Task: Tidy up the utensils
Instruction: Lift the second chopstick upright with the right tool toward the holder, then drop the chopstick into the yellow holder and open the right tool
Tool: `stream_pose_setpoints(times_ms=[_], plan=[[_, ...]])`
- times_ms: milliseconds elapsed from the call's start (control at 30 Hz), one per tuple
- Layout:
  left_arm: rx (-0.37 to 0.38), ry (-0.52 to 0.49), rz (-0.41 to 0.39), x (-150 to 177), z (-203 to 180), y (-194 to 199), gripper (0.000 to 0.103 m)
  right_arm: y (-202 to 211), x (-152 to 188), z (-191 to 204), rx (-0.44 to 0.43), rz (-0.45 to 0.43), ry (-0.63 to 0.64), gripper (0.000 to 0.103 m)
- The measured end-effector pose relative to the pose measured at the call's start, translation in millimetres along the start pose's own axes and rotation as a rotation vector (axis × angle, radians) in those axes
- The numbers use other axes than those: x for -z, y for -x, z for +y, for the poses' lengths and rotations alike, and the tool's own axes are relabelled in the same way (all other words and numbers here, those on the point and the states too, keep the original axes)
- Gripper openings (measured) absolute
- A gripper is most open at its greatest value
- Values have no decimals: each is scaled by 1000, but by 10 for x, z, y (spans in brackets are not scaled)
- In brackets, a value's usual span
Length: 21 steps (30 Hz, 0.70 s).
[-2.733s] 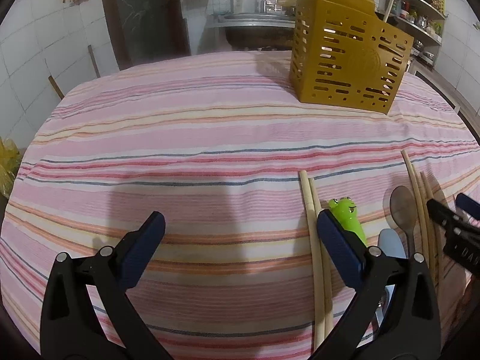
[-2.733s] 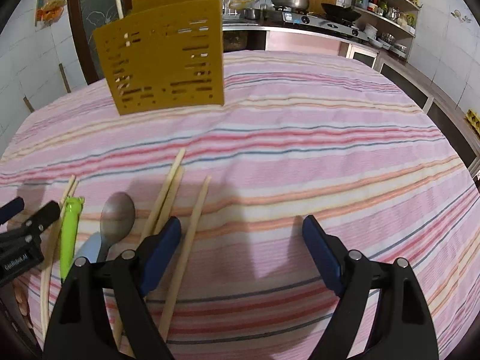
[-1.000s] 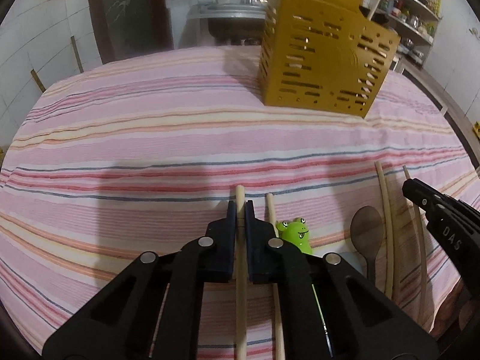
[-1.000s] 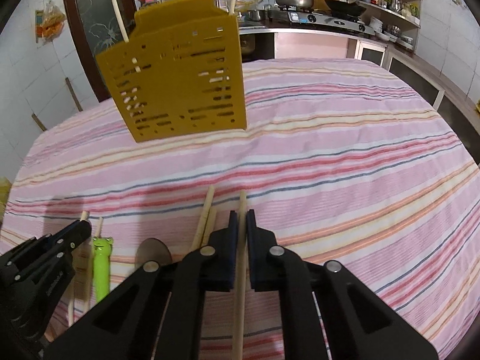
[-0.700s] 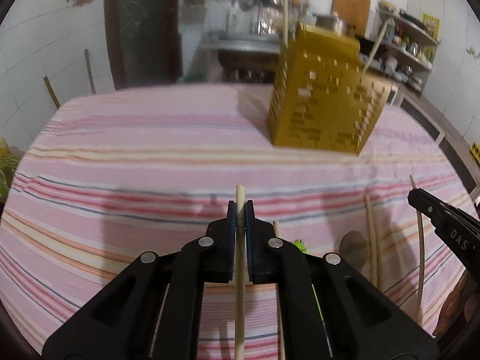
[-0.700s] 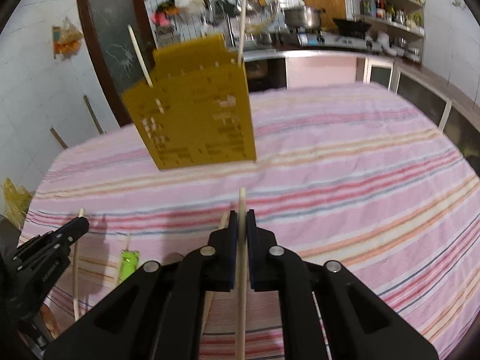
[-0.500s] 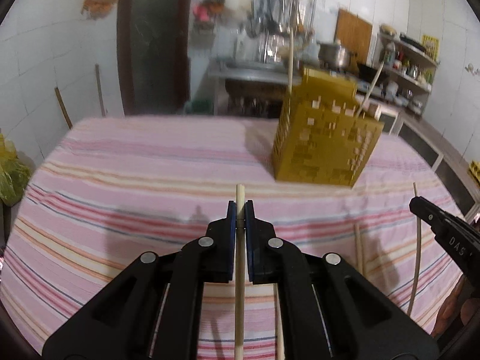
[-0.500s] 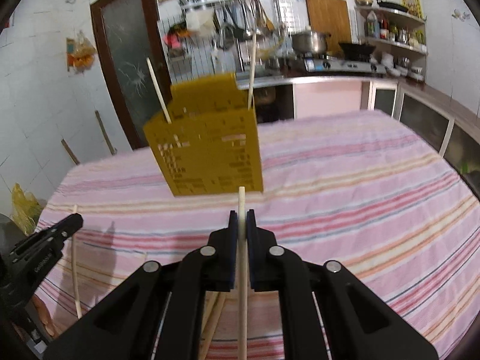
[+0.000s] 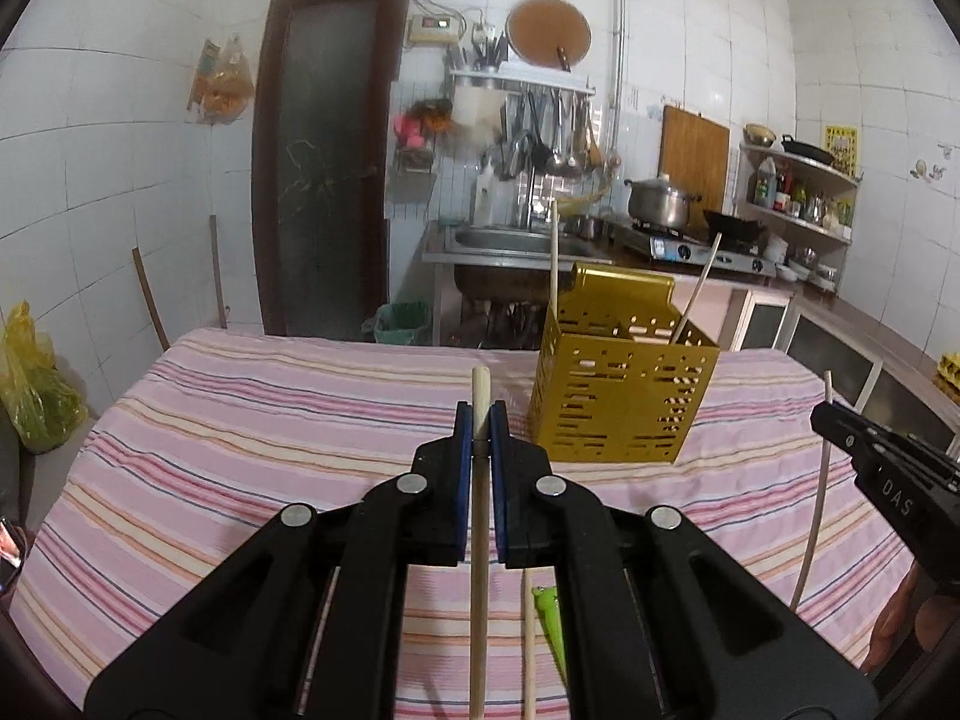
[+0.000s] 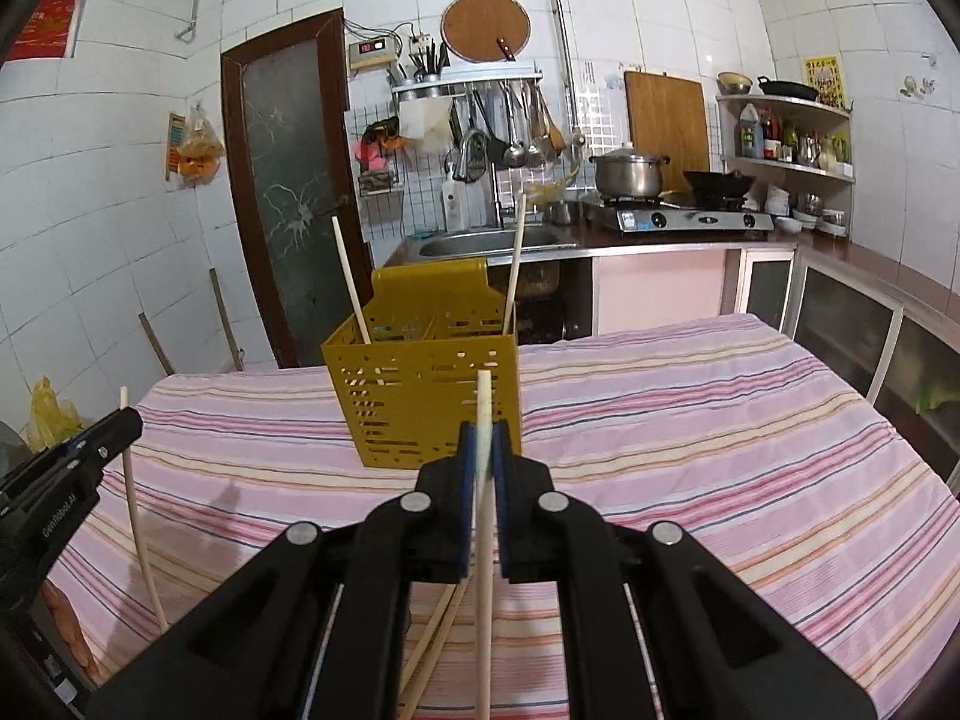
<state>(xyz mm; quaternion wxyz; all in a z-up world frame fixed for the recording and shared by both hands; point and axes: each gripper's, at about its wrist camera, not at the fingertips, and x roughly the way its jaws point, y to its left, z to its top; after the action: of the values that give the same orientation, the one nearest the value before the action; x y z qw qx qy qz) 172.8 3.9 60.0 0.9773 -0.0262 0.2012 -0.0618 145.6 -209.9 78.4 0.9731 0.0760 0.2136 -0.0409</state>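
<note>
My left gripper (image 9: 480, 420) is shut on a wooden chopstick (image 9: 479, 516), held lifted above the striped table. My right gripper (image 10: 483, 433) is shut on another chopstick (image 10: 483, 516), also lifted. A yellow slotted utensil holder (image 9: 621, 399) stands on the table ahead, in the right wrist view (image 10: 423, 396) straight in front; two chopsticks stand in it. One more chopstick (image 9: 529, 648) and a green frog-topped utensil (image 9: 553, 624) lie on the cloth below my left gripper. More chopsticks (image 10: 435, 648) lie under my right gripper. The right gripper shows at the left view's right edge (image 9: 831, 420).
The table has a pink striped cloth (image 10: 720, 420). Behind it are a sink (image 10: 480, 246), a stove with a pot (image 10: 630, 177) and shelves (image 10: 786, 138). A dark door (image 9: 321, 180) and a yellow bag (image 9: 36, 390) are at the left.
Both grippers closed on a chopstick each and lifted them off the table; the views rose and tilted up toward the kitchen.
</note>
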Motion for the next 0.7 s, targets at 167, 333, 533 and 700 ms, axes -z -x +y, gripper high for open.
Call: stream_pose_setpoints(times_ms=[167,333,533,700], plan=[[-6,-20,-53,1,-25,114,4,97,-23,-41,-7,-28,-5,6],[5,-31,-90,-73,-63,184,4,181,-102,-23,-8,-70,4,6],[23,-37,-133,-268,-110,215,4,219,-238,1,-1,-113,25,6],[40,-42,-184,-528,-162,172,4,229,-408,11,4,-146,32,6]])
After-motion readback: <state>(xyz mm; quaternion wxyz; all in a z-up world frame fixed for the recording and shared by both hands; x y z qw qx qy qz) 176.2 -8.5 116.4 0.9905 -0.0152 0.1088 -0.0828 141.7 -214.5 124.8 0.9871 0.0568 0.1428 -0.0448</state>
